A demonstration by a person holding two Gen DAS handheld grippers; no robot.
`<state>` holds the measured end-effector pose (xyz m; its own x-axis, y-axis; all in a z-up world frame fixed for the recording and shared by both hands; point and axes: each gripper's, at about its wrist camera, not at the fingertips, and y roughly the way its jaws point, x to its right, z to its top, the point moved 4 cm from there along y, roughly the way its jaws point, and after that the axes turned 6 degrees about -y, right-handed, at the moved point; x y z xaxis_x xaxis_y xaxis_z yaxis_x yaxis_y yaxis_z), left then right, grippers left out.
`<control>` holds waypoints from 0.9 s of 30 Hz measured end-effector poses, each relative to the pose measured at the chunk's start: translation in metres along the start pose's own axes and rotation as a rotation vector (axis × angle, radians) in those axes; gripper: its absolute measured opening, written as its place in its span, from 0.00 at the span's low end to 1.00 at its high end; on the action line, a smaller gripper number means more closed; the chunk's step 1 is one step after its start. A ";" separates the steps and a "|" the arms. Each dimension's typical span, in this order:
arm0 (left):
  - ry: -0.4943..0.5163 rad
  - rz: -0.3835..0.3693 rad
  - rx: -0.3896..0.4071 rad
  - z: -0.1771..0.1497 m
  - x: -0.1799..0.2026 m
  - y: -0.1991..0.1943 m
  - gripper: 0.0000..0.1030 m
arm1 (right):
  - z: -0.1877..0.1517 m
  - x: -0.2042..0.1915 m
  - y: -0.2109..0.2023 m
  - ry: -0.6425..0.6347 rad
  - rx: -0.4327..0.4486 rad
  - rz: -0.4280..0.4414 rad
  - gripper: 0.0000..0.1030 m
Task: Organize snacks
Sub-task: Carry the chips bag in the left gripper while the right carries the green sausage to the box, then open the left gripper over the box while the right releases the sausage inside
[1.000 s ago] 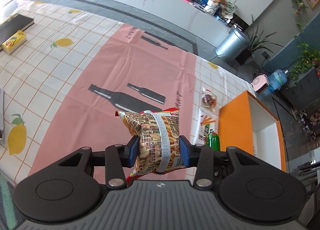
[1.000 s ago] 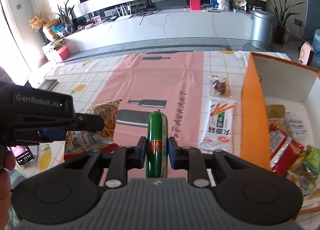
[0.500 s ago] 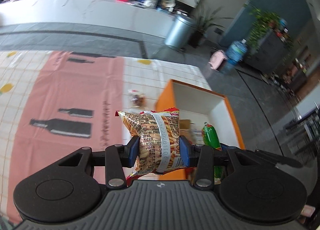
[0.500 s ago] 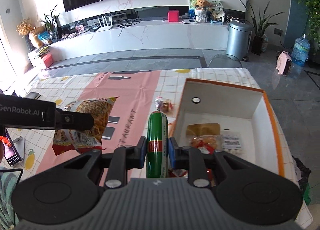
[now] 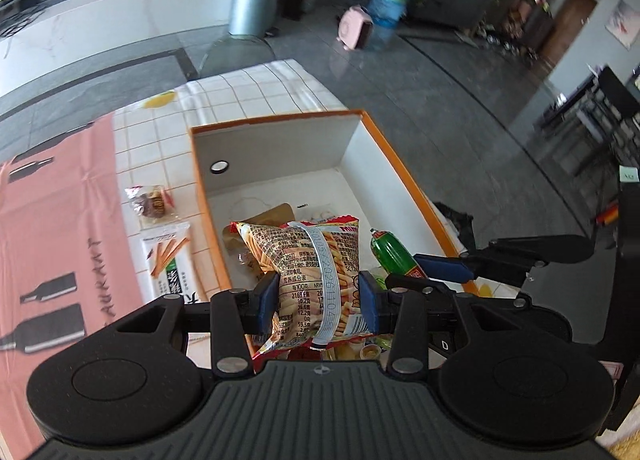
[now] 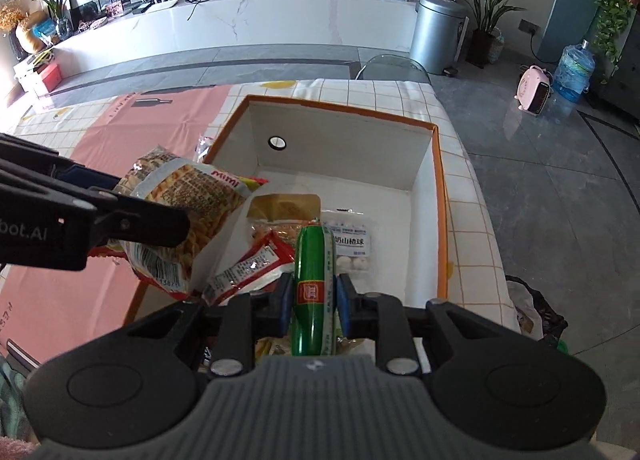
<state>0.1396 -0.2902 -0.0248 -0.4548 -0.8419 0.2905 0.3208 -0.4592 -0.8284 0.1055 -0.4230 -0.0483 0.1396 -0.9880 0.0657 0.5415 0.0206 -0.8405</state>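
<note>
My left gripper [image 5: 318, 302] is shut on a yellow-and-red chip bag [image 5: 312, 272] and holds it above the near left part of the orange box [image 5: 404, 176]. The bag also shows in the right wrist view [image 6: 188, 220]. My right gripper [image 6: 313, 302] is shut on a green sausage stick [image 6: 314, 284], held above the orange box [image 6: 440, 220]. The green stick also shows in the left wrist view [image 5: 394, 256]. Inside the box lie several snack packs, among them a red pack [image 6: 248, 268] and a white pack [image 6: 352, 248].
A white pretzel-stick pack [image 5: 170, 260] and a small clear-wrapped snack [image 5: 150, 202] lie on the tablecloth left of the box. The table's edge runs just right of the box [image 6: 476, 212], with grey floor beyond. A metal bin [image 6: 436, 34] stands on the floor.
Both grippers have moved right from over the pink tablecloth to above the orange box, each still holding its snack.
</note>
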 end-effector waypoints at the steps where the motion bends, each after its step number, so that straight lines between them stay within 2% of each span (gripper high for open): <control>1: 0.014 0.003 -0.013 0.002 0.000 0.006 0.46 | -0.001 0.003 0.005 0.001 -0.009 0.005 0.19; 7: 0.082 0.014 -0.092 0.010 0.001 0.039 0.46 | -0.001 0.012 0.039 -0.047 -0.059 0.021 0.19; 14: 0.153 0.051 -0.160 0.023 0.004 0.071 0.46 | 0.015 0.016 0.065 -0.117 -0.085 0.020 0.19; 27: 0.194 0.094 -0.214 0.027 -0.002 0.101 0.46 | 0.023 0.020 0.104 -0.182 -0.153 0.027 0.19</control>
<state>0.1958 -0.3425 -0.0962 -0.5881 -0.7986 0.1278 0.1964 -0.2944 -0.9353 0.1835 -0.4374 -0.1219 0.3067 -0.9434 0.1266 0.4058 0.0092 -0.9139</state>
